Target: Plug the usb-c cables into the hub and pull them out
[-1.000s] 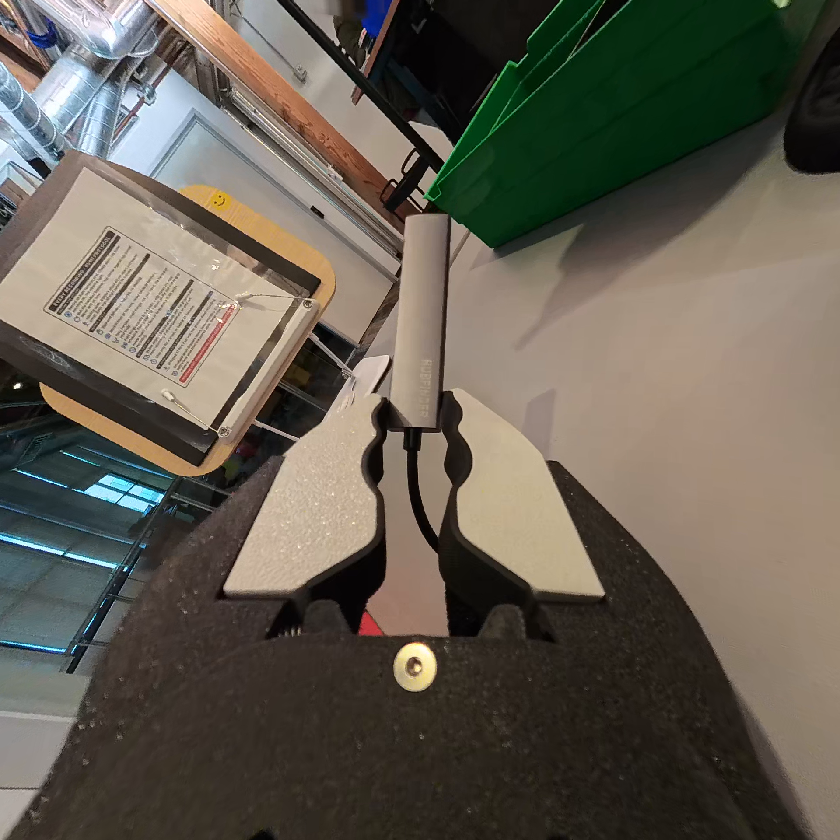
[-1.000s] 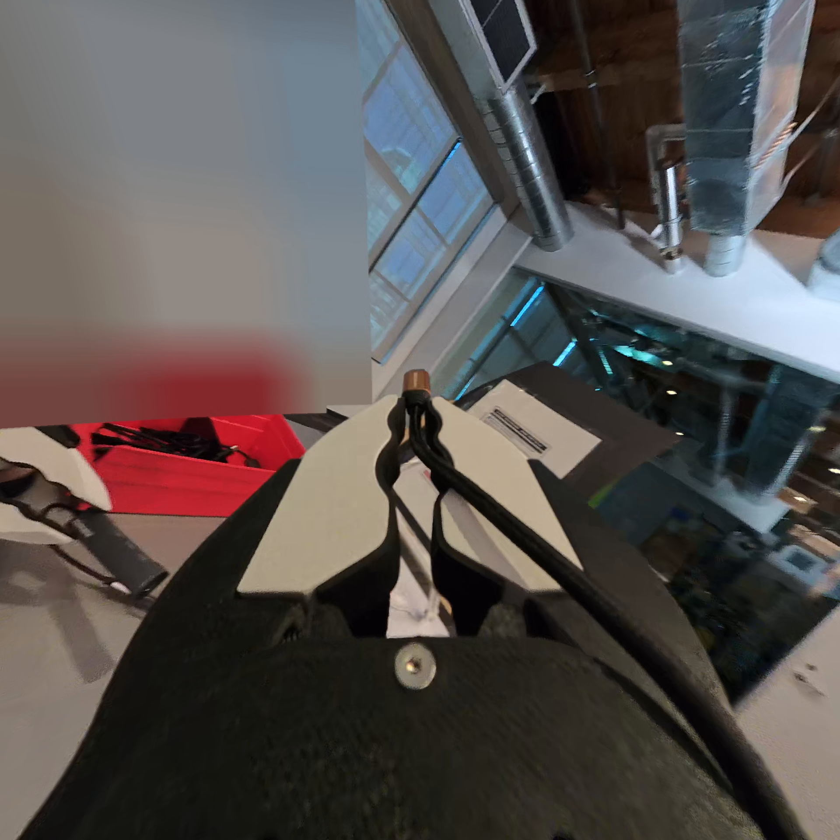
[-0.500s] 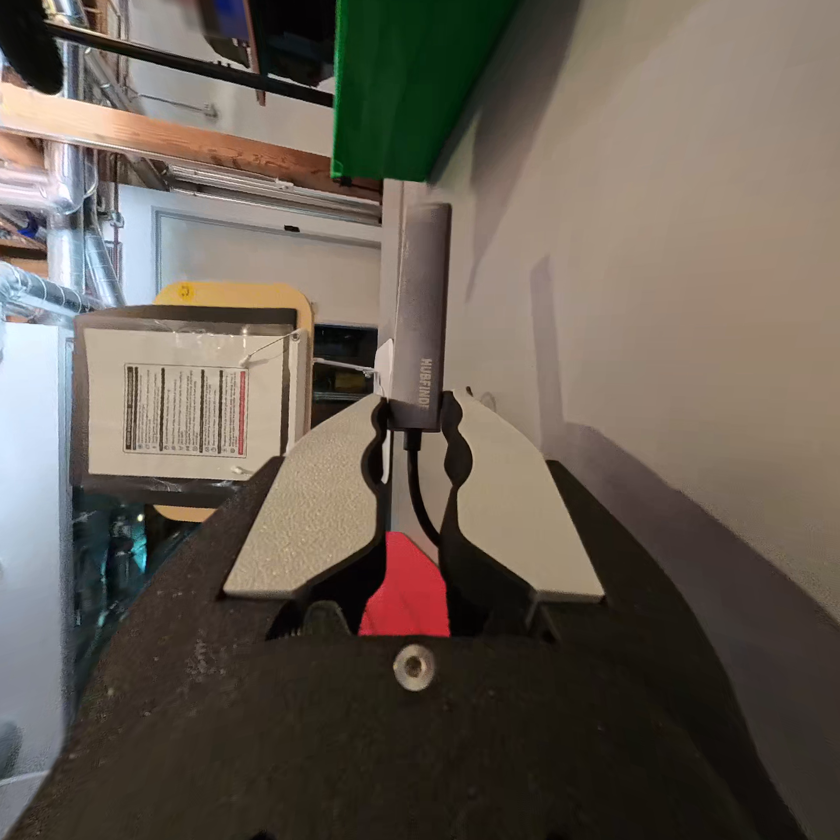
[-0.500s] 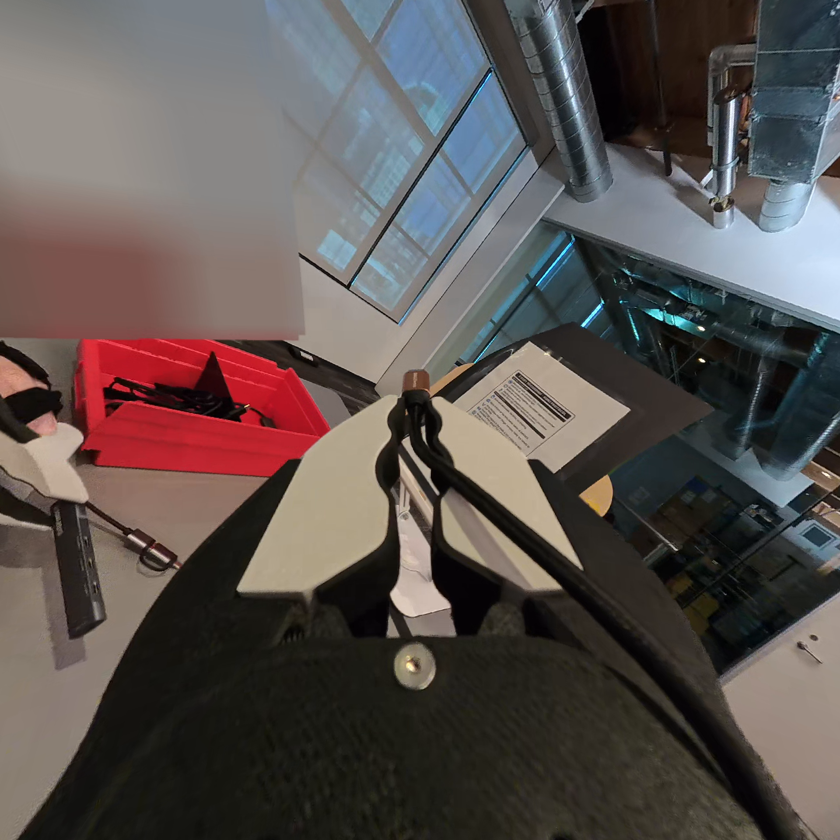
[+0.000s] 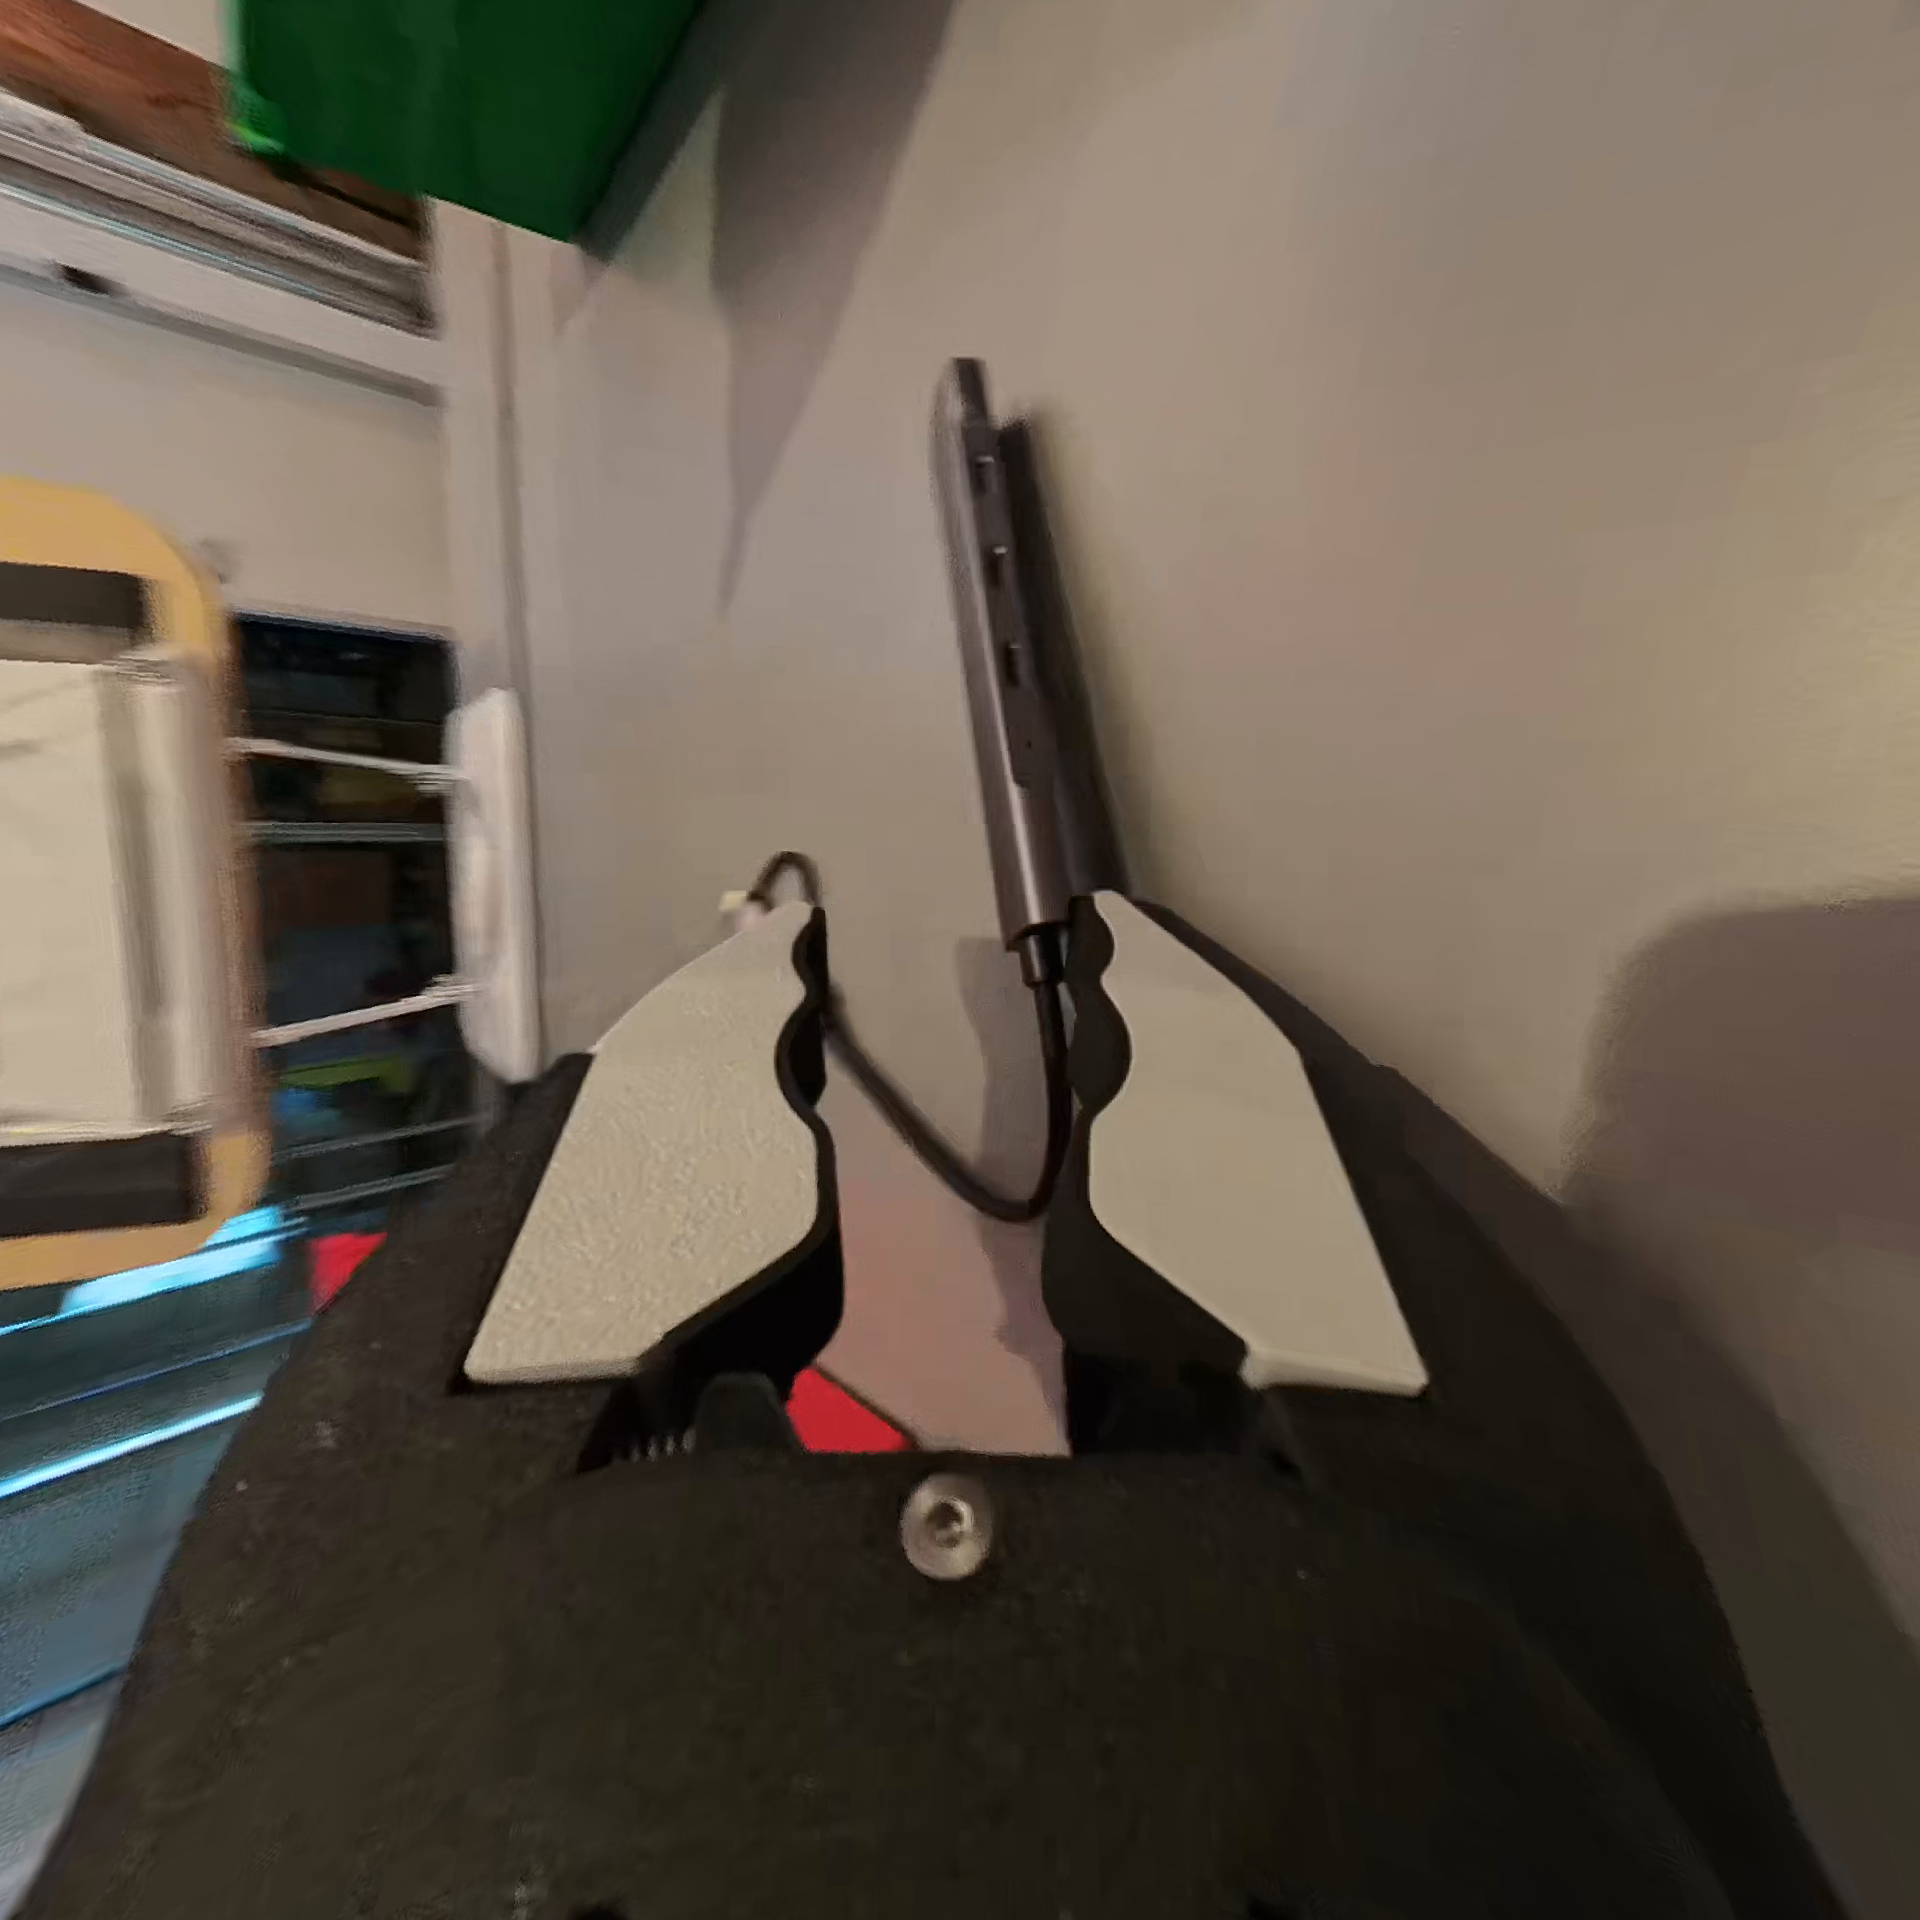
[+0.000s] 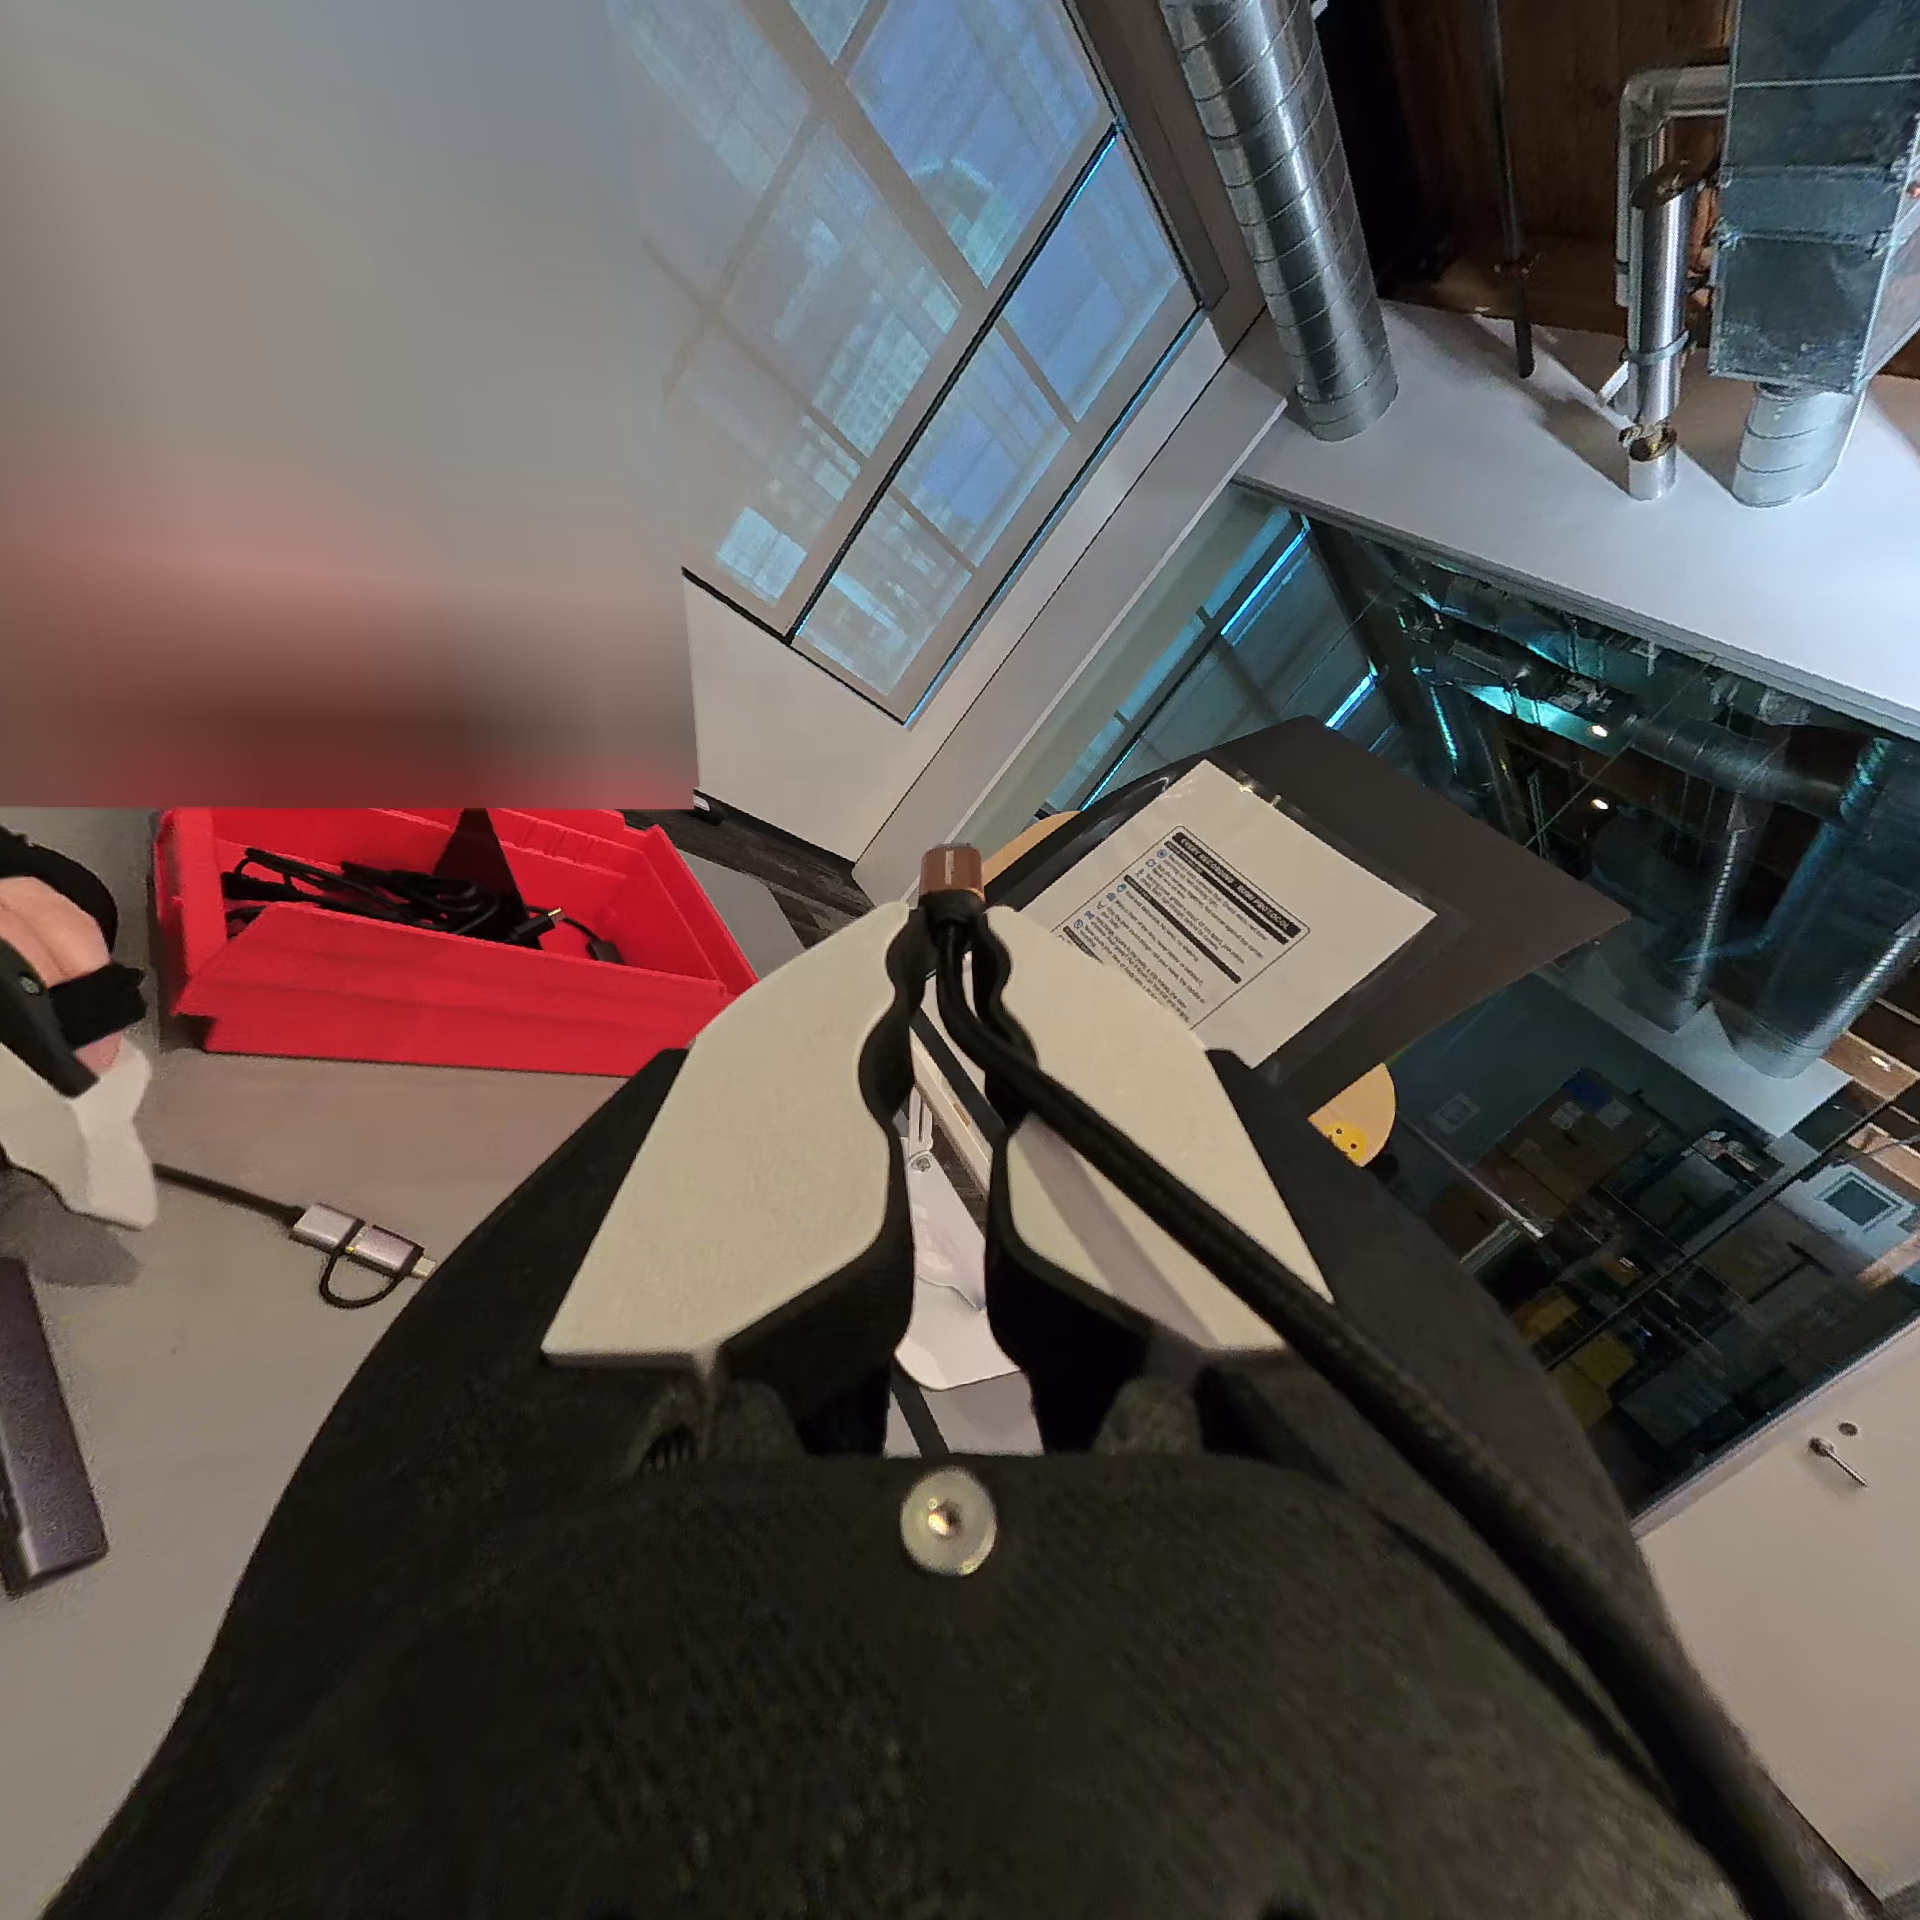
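The dark grey hub (image 5: 997,644) lies on the grey table (image 5: 1455,520), its near end beside my right-hand fingertip. My left gripper (image 5: 945,914) is open and holds nothing. The hub's own short black cable (image 5: 997,1195) loops between the fingers. In the right wrist view the hub (image 6: 31,1423) lies at the lower left, with its silver end plug (image 6: 358,1242) on the table and the left gripper's finger (image 6: 83,1153) above it. My right gripper (image 6: 945,914) is shut on a black braided cable (image 6: 1143,1174) just behind its copper-coloured plug (image 6: 951,868), held up in the air.
A red bin (image 6: 447,956) with several black cables stands at the table's far side. A green bin (image 5: 447,94) stands at the other end. A framed sign on a stand (image 6: 1247,935) is beyond the table edge. A person's hand (image 6: 42,935) holds the left gripper. About 35 cm separates my left fingertips from my right.
My left gripper has opened and let go of the hub, which now lies on the table. My right gripper still holds the cable and has swung slightly.
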Demonstrator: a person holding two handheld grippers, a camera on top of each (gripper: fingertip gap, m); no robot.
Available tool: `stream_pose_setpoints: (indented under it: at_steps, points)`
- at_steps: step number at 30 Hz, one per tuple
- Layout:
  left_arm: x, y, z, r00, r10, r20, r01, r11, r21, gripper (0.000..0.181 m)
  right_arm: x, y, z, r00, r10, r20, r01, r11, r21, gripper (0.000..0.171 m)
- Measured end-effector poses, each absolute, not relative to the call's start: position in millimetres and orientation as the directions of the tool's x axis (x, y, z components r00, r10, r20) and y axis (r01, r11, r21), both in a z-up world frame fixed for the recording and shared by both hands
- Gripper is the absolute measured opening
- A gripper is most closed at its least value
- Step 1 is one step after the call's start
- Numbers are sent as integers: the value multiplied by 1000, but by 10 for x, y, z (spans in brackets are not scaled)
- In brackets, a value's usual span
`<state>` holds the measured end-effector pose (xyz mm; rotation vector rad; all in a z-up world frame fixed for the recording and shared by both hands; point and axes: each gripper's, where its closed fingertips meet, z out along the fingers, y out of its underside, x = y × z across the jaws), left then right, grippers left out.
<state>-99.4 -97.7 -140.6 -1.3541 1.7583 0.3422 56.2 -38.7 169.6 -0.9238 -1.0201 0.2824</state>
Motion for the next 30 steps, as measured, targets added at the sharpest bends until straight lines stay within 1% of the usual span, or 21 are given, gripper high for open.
stream_pose_setpoints:
  at_steps: [1,2,4,5,8,9,10,12,14,15,17,18,20,23,24,25,26,29,30]
  points:
    - [-1018,-1037,-1452,-38,-714,-699,-888,345,-303,38,569,-385,1695,527,598,604,199,604,-772,9]
    - [-1048,-1072,-1464,-25,-767,-642,-892,308,-332,40,578,-384,1695,529,599,602,197,603,-773,9]
    - [-1087,-1146,-1445,25,-870,-493,-885,210,-416,51,599,-373,1689,532,602,595,193,598,-778,9]
    - [-1078,-1182,-1402,56,-910,-411,-867,160,-472,51,613,-365,1686,535,601,593,194,596,-779,9]
    - [-923,-1140,-1179,181,-956,-231,-781,3,-625,50,659,-343,1688,547,598,586,192,592,-783,9]
    - [-834,-1092,-1129,222,-955,-196,-758,-43,-651,49,674,-343,1692,550,597,584,189,592,-783,9]
    - [-739,-1044,-1120,255,-951,-177,-752,-80,-655,49,691,-346,1696,554,596,582,187,592,-784,9]
    - [-556,-964,-1205,279,-943,-180,-776,-111,-621,47,721,-355,1701,558,595,578,184,590,-786,9]
    - [-376,-925,-1319,280,-941,-188,-787,-113,-607,36,752,-373,1706,562,593,576,182,591,-786,9]
    - [-317,-931,-1394,277,-946,-169,-797,-128,-590,32,769,-381,1710,565,593,574,178,592,-786,9]
    - [-306,-941,-1574,274,-954,-122,-842,-176,-510,33,803,-391,1718,570,594,568,169,592,-788,9]
    - [-279,-953,-1586,276,-958,-81,-837,-198,-510,27,821,-391,1721,572,594,566,166,592,-789,9]
    - [-283,-950,-1606,291,-956,-23,-834,-242,-495,28,852,-379,1723,579,591,561,163,591,-790,9]
    - [-277,-930,-1606,271,-962,-17,-833,-226,-504,28,878,-365,1726,584,594,553,154,588,-794,9]
    - [-269,-931,-1608,247,-968,-38,-835,-193,-516,27,881,-363,1726,584,595,552,151,588,-794,9]
    - [-247,-952,-1608,211,-976,-49,-834,-154,-530,22,884,-362,1724,584,596,551,151,587,-795,9]
    - [-223,-952,-1607,194,-979,-62,-830,-130,-543,21,885,-358,1719,584,597,550,152,585,-797,9]
    - [-220,-881,-1576,194,-979,-60,-826,-130,-548,21,889,-350,1691,578,605,547,162,572,-804,9]
    - [-212,-840,-1507,206,-978,-44,-802,-143,-580,21,887,-347,1676,573,612,545,165,565,-808,9]
